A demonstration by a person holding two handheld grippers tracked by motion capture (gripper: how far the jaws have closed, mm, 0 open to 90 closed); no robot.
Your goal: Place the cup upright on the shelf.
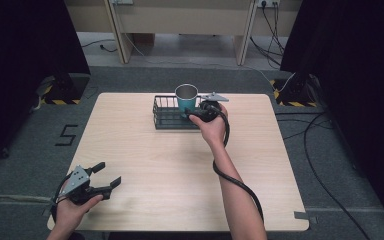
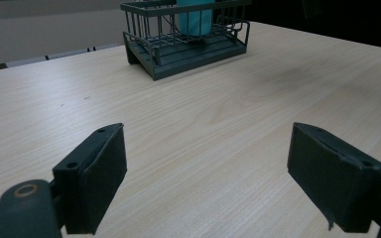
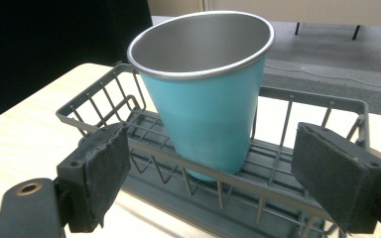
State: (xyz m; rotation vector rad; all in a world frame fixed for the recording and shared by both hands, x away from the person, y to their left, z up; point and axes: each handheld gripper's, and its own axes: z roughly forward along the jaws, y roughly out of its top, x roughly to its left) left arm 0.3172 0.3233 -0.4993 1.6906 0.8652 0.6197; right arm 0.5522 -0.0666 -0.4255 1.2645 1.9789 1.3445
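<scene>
Straddling teal cup (image 3: 206, 106) in wire basket (image 3: 322, 106), right gripper (image 3: 225, 173) released; closing could snag wires, tipping it.

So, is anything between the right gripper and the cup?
Yes: the near wall of the wire basket crosses in front of the cup's lower part. The right gripper is open, and the upper cup is unobstructed.

Cup (image 2: 195, 20) top cut off by frame edge, cup base hidden behind basket (image 3: 258, 198) wires
</scene>
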